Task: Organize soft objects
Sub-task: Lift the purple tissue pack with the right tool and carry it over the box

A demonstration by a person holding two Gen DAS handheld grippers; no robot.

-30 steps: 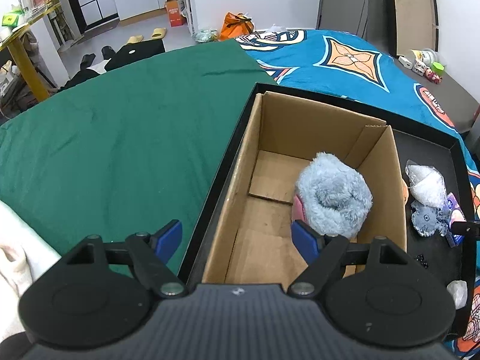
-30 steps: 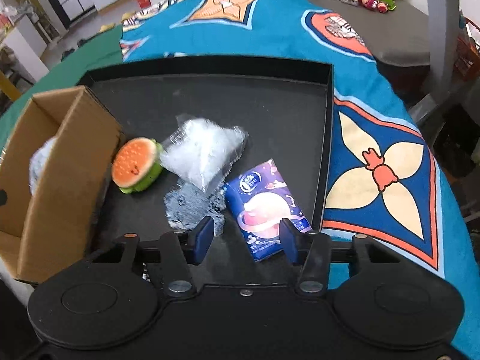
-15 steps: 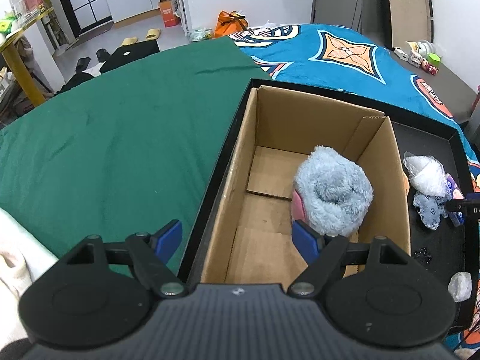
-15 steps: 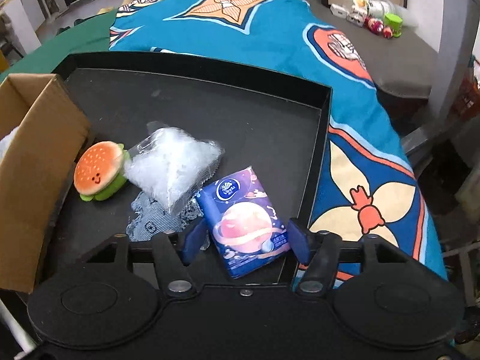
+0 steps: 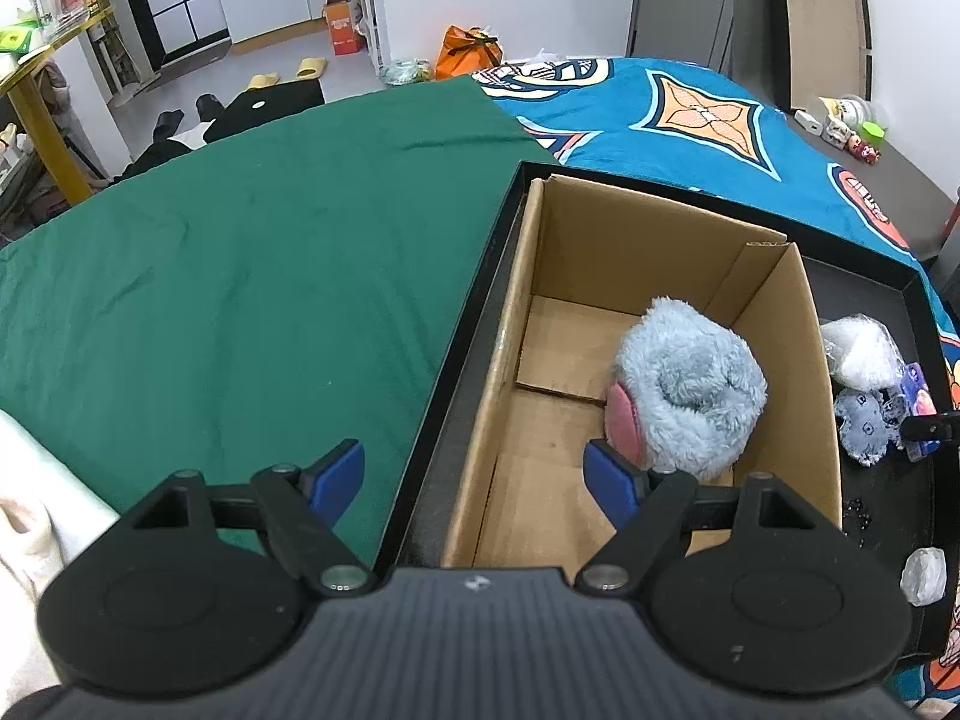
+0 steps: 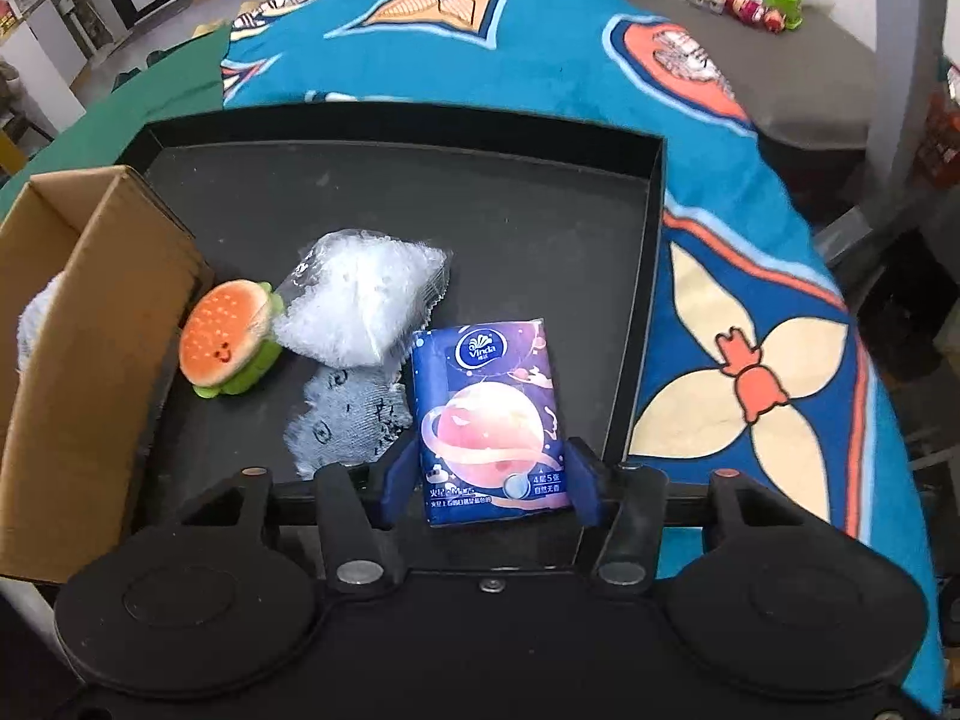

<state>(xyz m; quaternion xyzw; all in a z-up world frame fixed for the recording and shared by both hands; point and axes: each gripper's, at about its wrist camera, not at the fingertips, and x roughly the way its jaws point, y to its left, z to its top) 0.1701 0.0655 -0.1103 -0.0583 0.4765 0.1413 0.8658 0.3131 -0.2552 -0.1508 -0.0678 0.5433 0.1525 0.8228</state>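
In the left wrist view, my left gripper [image 5: 474,468] stands open over the near left wall of the cardboard box [image 5: 660,228], nothing between its fingers. A fluffy blue plush [image 5: 690,384] lies inside the box. In the right wrist view, my right gripper [image 6: 489,489] straddles a purple tissue pack [image 6: 486,408]. Its jaws are closing, and both blue pads touch the pack's sides. On the black tray [image 6: 420,120] lie a burger toy [image 6: 225,339] beside the box [image 6: 90,300], a clear bag of white filling [image 6: 360,306] and a grey patterned cloth [image 6: 342,420].
The tray rests on a green cloth [image 5: 240,270] and a blue patterned blanket [image 6: 750,330]. A small white lump [image 5: 924,575] lies in the tray's near right corner. Small toys and bottles [image 6: 750,0] stand on a grey surface at the far right.
The right gripper has shifted right over the tissue pack; its jaws widened, then narrowed onto the pack's sides. The left gripper has stayed open over the box.
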